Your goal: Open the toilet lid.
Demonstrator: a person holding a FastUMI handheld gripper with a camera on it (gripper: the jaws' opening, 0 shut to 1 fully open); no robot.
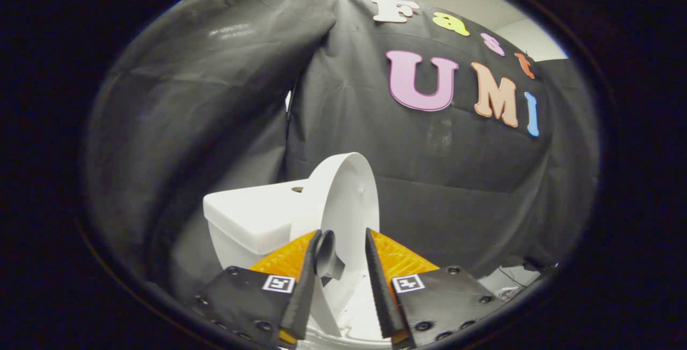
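The white toilet lid (346, 194) stands raised, almost upright, and leans back toward the white tank (252, 216) behind it. I see its pale underside. My gripper (343, 232) is open, with its fingertips reaching the lid's lower part. The lid's thin rim runs down between the fingers, close beside the left finger (307, 280). The right finger (380, 285) stands apart from the rim. I cannot tell whether the left finger touches it. A small grey bump or shadow (327, 256) sits on the underside next to the left fingertip. A bit of the white seat (357, 312) shows low between the fingers.
Black cloth walls close in behind and on both sides of the toilet, with a seam in the corner (290, 119) behind the tank. Some cables or clutter (515, 275) lie on the floor to the right of the fingers.
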